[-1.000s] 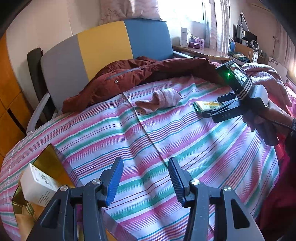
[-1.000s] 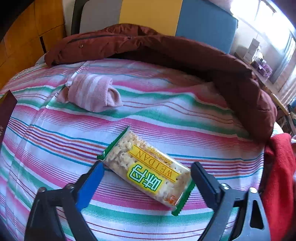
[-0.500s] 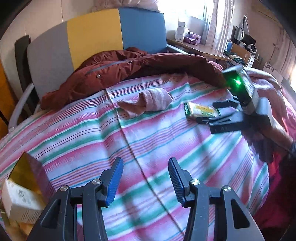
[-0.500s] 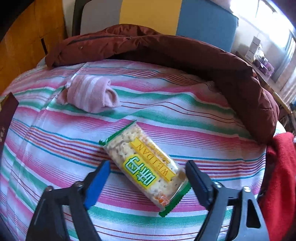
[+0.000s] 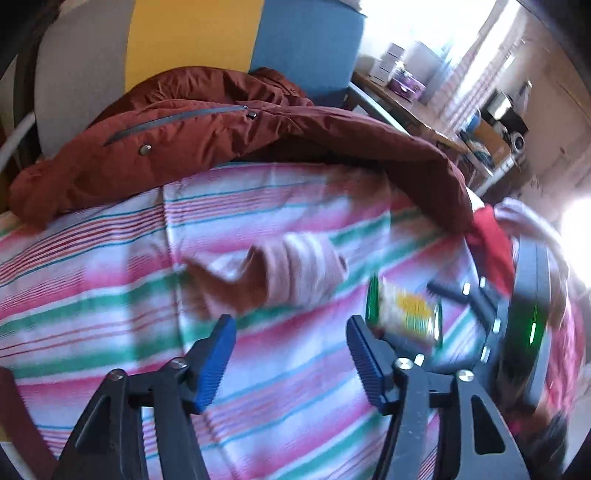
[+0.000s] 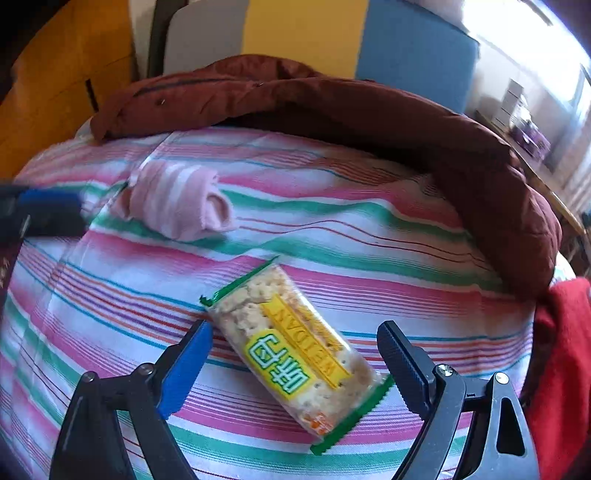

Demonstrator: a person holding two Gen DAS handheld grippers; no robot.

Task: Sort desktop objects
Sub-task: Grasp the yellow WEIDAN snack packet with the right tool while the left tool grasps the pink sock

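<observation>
Right gripper [image 6: 293,363] hangs wide open over the cracker packet [image 6: 295,350], low centre of the right wrist view, pads clear of the wrapper. Best lower squarely so the pads meet the long sides, not the crimped ends.

Left gripper [image 5: 290,354] is opening, nothing between its pads; rolled pink sock [image 5: 295,269] lies just beyond, mid-frame. A second ago it looked from farther left, a gold box at lower left; that box is gone from view.

grey/yellow/blue headboard [image 6: 306,33], bright window [image 5: 417,26] at right, wood desk [image 5: 413,114]
</observation>
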